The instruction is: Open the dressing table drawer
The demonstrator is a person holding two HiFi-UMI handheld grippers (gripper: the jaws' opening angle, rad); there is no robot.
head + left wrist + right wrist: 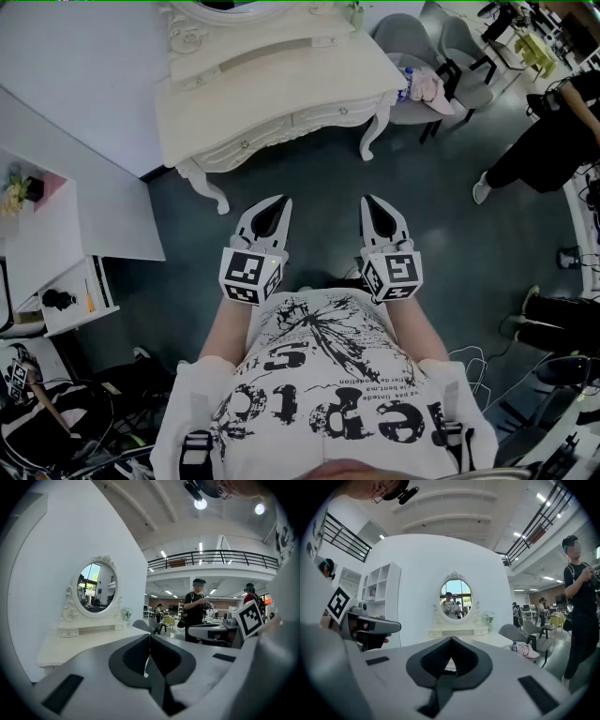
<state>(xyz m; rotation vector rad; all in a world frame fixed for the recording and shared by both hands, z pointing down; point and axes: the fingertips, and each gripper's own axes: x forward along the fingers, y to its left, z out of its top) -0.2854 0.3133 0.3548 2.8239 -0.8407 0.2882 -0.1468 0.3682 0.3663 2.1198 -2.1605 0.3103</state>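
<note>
The white dressing table (272,80) stands ahead of me against the wall, and its two front drawers (246,146) with small knobs are closed. My left gripper (279,201) and right gripper (368,201) hang side by side over the dark floor, a good step short of the table. Both point toward it with jaws closed tip to tip and nothing between them. In the left gripper view the left gripper (149,635) aims right of the oval mirror (96,587). The right gripper (451,640) points straight at the mirror (455,594) and the table top (459,632).
Grey chairs (412,42) stand right of the table, one holding a pink cloth (429,87) and a bottle (405,82). A person in black (553,141) stands at the far right. A white shelf unit (70,272) and floor cables lie to my left.
</note>
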